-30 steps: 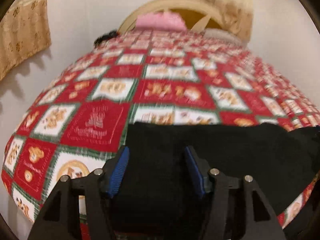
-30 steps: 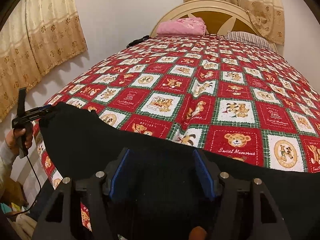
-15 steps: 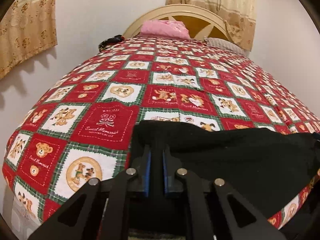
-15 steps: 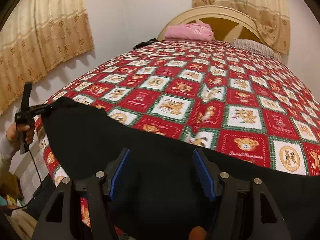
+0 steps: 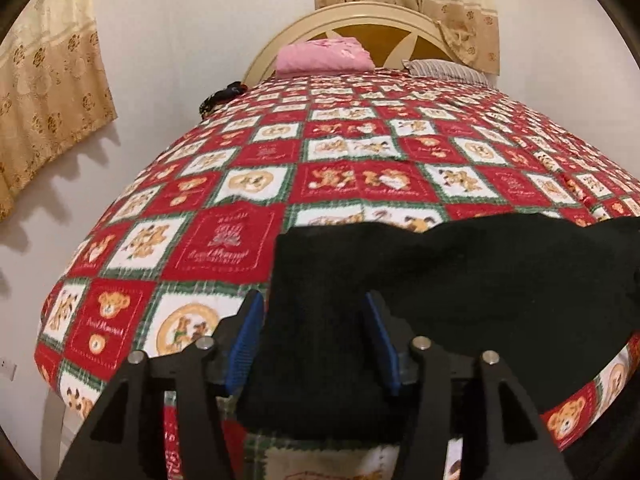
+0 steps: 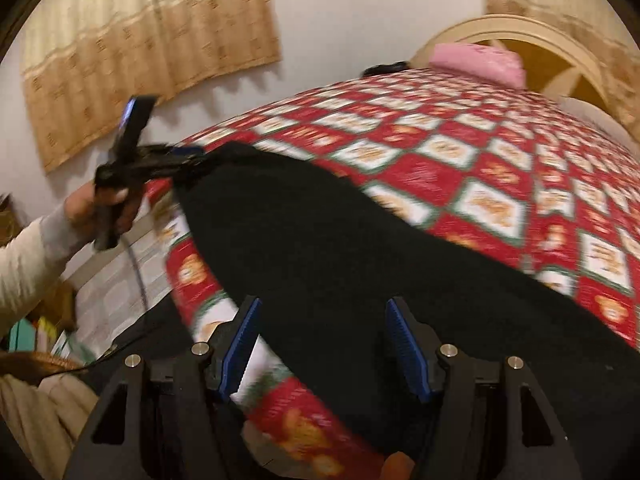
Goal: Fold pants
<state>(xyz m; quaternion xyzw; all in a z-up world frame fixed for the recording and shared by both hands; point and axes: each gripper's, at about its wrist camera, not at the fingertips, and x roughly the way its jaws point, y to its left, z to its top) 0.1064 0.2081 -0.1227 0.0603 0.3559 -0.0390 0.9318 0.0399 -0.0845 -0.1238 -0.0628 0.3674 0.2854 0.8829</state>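
the black fabric pants (image 5: 460, 280) lie spread flat across the near end of the bed with the red, white and green teddy-bear patchwork quilt (image 5: 340, 152), their near edge hanging over the bedside. the left gripper (image 5: 312, 328) sits over the pants' left corner with its blue-padded jaws apart; they have just been opening, and the dark cloth lies between the pads without being pinched. the right gripper (image 6: 320, 332) hovers over the middle of the pants, its jaws also spread wide, straddling the cloth's near edge and gripping nothing.

both tools tilt downward toward the bed. in the blurred right wrist view, a hand (image 6: 100, 204) in a cream sleeve (image 6: 28, 260) holds the left tool's handle at the far left, its tip at the pants' corner.

the left wrist view alone shows the folded pink cloth (image 5: 324, 56) and a striped pillow (image 5: 448, 70) sharply against the cream arched headboard (image 5: 340, 16).
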